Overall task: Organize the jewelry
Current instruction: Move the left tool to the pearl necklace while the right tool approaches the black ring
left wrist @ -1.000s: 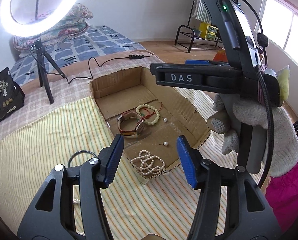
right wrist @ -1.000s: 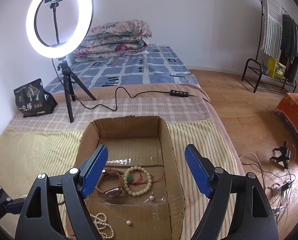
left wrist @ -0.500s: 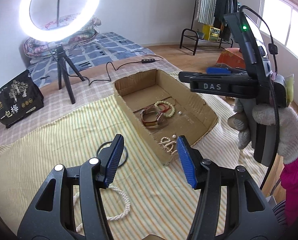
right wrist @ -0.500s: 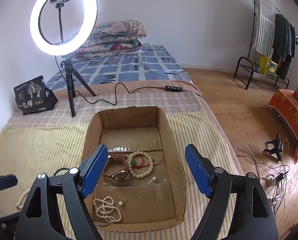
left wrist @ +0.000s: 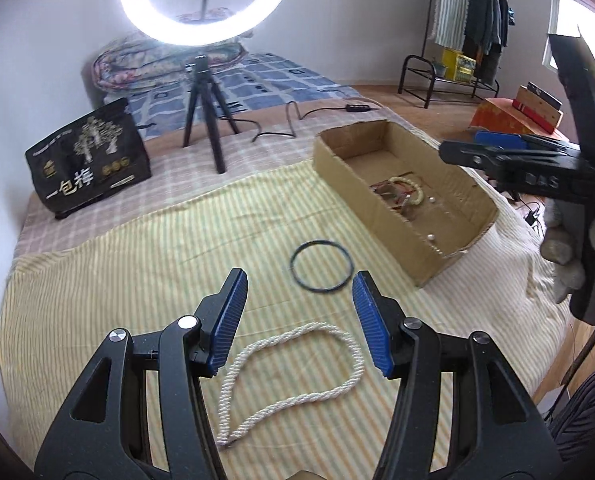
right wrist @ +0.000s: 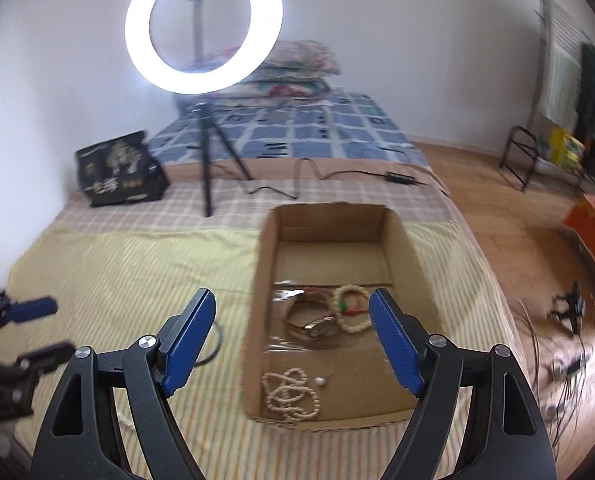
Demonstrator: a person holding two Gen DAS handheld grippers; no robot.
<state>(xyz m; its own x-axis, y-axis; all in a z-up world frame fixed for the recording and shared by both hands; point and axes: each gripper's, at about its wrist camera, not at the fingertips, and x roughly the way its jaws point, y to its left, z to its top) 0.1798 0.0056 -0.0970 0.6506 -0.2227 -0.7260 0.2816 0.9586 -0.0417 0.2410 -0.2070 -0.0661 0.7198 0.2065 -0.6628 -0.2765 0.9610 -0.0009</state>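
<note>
Left gripper [left wrist: 299, 316] swung away from cardboard box [left wrist: 453, 256], now above white twisted necklace [left wrist: 297, 364], jaws apart, empty. Your next move: lower, pinch cord. Right gripper [right wrist: 291, 340] apart, empty.

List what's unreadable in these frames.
- Black thin ring: in the right wrist view, mostly hidden behind the right claw.
- Brown cardboard box: near wall hides its contents in the left wrist view.
- White twisted rope necklace: near end cut off by left claw.

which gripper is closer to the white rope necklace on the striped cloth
Left. The left gripper hangs open right over the white rope necklace; the right gripper is over the cardboard box.
</note>
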